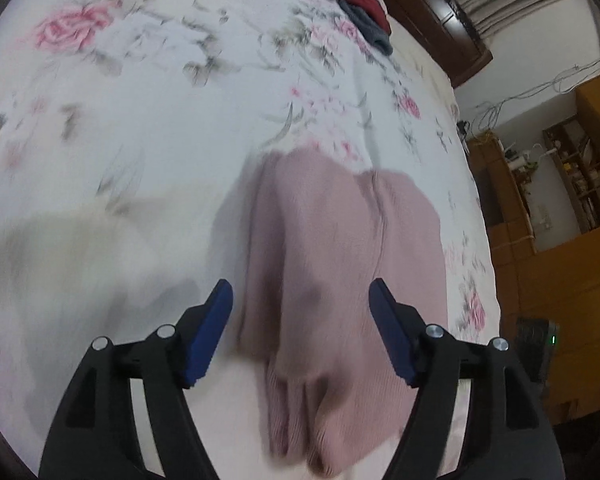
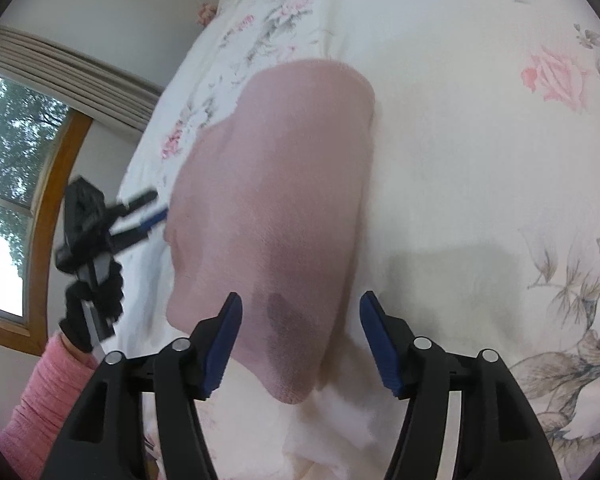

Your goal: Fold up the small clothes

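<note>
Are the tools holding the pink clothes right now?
No. Both tools, left and right, are open above the pink garment, holding nothing.

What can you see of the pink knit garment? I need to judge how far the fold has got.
The garment is dusty pink, finely ribbed knit, soft and limp. It lies bunched on the floral bedsheet, doubled over with a rounded fold at its far end and a seam running along it. A dark patch, shadow or stain, marks its near part. Both claws, left and right, are open above it, gripping nothing.

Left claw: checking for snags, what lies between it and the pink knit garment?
Only bare floral bedsheet, per the right wrist view: left claw open beside the pink knit garment.
</note>
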